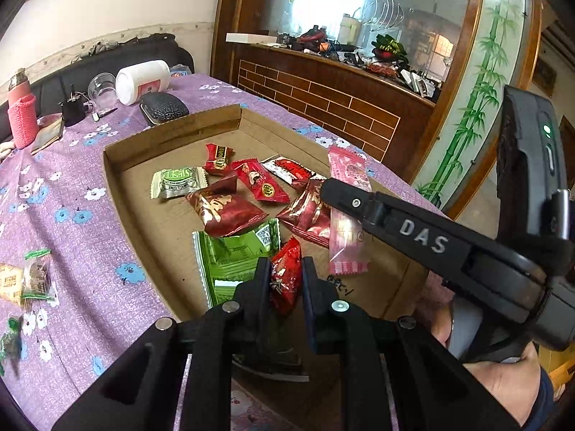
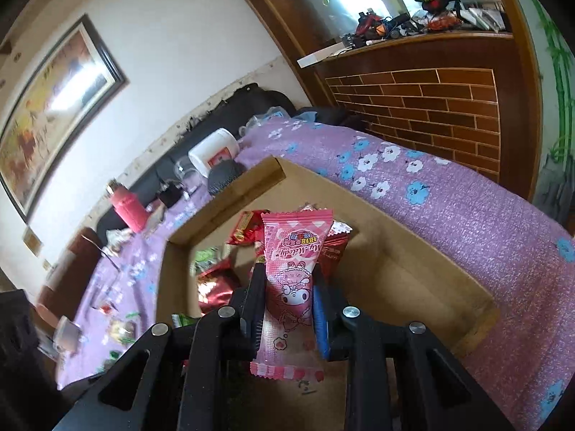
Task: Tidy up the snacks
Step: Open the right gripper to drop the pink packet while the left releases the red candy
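Note:
A shallow cardboard tray (image 1: 172, 136) on the purple flowered cloth holds several snack packets: red ones (image 1: 226, 212), a small green one (image 1: 178, 182) and a large green one (image 1: 233, 255). My left gripper (image 1: 285, 273) is shut on a small red packet (image 1: 285, 276), held over the tray's near side. My right gripper (image 2: 287, 287) is shut on a pink My Melody packet (image 2: 293, 280), held above the tray (image 2: 413, 269). In the left wrist view the right gripper's finger (image 1: 363, 203) crosses this pink packet (image 1: 346, 176).
More snack packets (image 1: 28, 280) lie on the cloth left of the tray. At the far end stand a pink bottle (image 1: 21, 115), a white jar (image 1: 143, 79), a clear cup (image 1: 102, 88) and a black case (image 1: 163, 107). A wooden counter (image 1: 323, 97) is beyond.

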